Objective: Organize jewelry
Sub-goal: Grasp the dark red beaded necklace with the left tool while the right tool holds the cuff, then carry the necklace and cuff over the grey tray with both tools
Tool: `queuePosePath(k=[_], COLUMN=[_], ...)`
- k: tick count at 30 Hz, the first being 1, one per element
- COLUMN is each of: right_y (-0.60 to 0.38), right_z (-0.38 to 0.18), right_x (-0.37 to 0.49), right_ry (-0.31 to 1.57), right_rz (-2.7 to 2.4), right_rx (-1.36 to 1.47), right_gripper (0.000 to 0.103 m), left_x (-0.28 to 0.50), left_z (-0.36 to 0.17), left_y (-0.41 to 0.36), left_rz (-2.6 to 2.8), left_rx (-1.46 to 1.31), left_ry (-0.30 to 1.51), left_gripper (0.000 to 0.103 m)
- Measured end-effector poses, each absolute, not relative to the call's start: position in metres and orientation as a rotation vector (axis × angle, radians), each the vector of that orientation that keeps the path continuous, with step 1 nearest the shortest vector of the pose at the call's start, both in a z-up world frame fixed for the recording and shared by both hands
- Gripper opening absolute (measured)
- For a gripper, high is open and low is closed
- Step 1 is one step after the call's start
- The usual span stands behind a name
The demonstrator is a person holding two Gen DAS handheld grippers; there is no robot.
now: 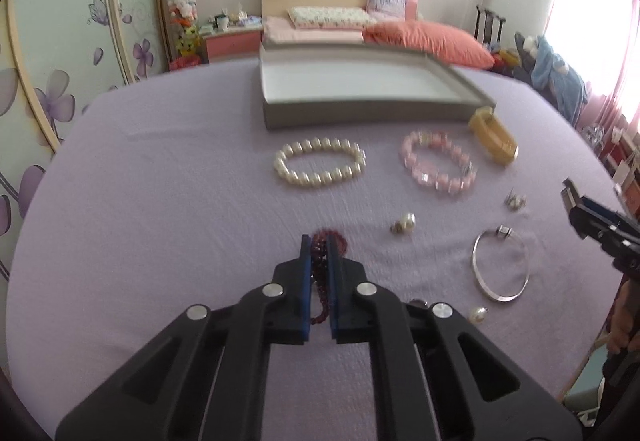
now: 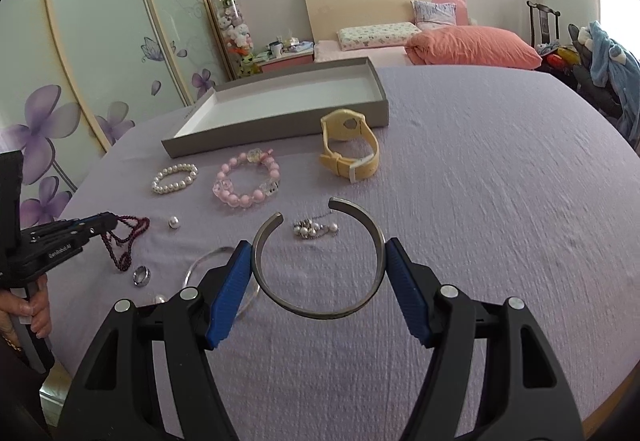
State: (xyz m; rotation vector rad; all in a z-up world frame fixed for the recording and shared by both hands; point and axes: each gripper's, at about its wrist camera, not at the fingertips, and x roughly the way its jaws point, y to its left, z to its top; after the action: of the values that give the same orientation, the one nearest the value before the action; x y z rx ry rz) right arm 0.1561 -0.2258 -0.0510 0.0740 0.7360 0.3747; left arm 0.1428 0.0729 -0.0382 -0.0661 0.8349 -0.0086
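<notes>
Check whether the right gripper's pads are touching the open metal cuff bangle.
Touching. In the right wrist view both blue pads of the right gripper press against opposite outer sides of the open metal cuff bangle, with no gap visible.

The left gripper (image 1: pixel 319 247) is low over the surface, its jaws drawn nearly together and clamped on a strand of dark red beads (image 1: pixel 319 273). The right gripper (image 2: pixel 319 265) is wide apart, blue pads (image 2: pixel 230 289) pressing both sides of an open metal bangle (image 2: pixel 320 261). A hand (image 2: pixel 38 307) grips the left tool's handle.
</notes>
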Motion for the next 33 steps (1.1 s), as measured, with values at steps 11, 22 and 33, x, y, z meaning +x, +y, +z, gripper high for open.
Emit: queuePosePath(k=[11,22,33], right_y=[-0.214,-0.198,-0.190], right_z=[-0.023,0.010,0.027], right_x=[0.165,0.193,0.275], right_ry=[0.682,0.615,0.612], right_rz=[0.429,0.467,0.424], right_rx=[0.061,0.035,0.043], right_gripper=[0.069,0.069,0.069], left_x=[0.133,0.151,0.226], left_z=[0.019,0.074,0.129], left_y=[0.087,0.078,0.061], left_rz=[0.011,-0.001,-0.006], left_rx=[-0.100,-0.093,-0.100], left_ry=[0.698,0.592,0.492], left_gripper=[0.007,0.007,0.007])
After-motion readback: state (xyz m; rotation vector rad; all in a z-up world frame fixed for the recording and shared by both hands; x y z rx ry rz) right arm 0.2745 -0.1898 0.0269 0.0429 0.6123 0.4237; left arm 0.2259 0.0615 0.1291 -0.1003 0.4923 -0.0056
